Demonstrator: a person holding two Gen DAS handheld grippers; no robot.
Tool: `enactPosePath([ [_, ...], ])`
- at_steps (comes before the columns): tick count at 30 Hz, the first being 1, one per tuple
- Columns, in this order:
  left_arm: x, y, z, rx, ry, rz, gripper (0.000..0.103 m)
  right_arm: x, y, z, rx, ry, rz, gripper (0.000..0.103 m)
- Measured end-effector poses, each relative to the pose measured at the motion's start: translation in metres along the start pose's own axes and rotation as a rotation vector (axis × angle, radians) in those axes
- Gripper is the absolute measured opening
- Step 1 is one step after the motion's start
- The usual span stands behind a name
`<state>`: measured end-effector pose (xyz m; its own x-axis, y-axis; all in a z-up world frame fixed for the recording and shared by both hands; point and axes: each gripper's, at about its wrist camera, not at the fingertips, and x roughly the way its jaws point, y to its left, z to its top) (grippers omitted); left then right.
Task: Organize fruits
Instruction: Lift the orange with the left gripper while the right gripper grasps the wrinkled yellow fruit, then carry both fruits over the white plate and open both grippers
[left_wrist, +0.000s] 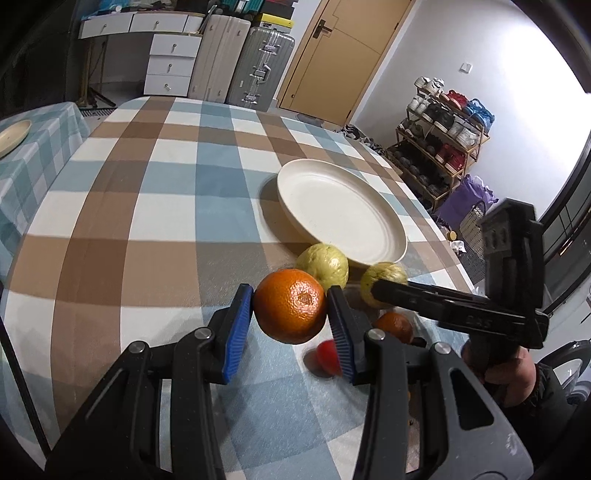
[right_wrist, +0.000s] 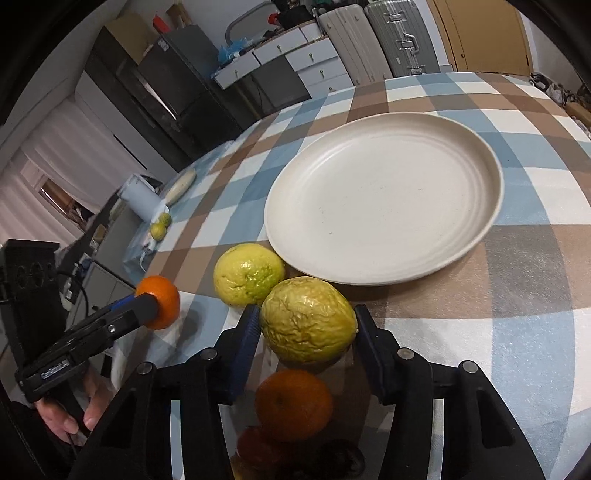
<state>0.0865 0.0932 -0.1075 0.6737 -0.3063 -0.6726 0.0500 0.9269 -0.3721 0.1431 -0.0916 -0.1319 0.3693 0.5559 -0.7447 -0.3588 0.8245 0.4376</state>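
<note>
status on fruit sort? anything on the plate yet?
Done: nothing; the white plate is bare.
In hand: the left gripper holds an orange clear of the cloth; the right gripper has its pads against a wrinkled green fruit beside the plate.
Left: a smoother green fruit, a second orange and a small red fruit lie on the checked tablecloth.

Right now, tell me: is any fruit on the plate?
No, the plate is bare; the fruits lie beside it or sit in the hand-held grippers.
</note>
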Motion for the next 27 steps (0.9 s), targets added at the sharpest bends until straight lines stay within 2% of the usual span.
enactPosePath([
  [5,0.006,-0.012,0.021,0.032,-0.015,-0.004,0.038,-0.031,-0.002,0.004,-0.027,-0.083,0.05,0.052],
  [12,0.037,-0.03,0.069,0.077,0.011,-0.026,0.038,-0.064,-0.005,0.036,-0.082,-0.167,0.046,0.052],
  [19,0.08,-0.043,0.119,0.076,0.053,-0.066,0.038,-0.062,-0.024,0.079,-0.102,-0.19,0.029,0.052],
  [27,0.141,-0.051,0.163,0.101,0.095,-0.057,0.038,-0.036,-0.045,0.125,-0.123,-0.18,0.009,0.052],
])
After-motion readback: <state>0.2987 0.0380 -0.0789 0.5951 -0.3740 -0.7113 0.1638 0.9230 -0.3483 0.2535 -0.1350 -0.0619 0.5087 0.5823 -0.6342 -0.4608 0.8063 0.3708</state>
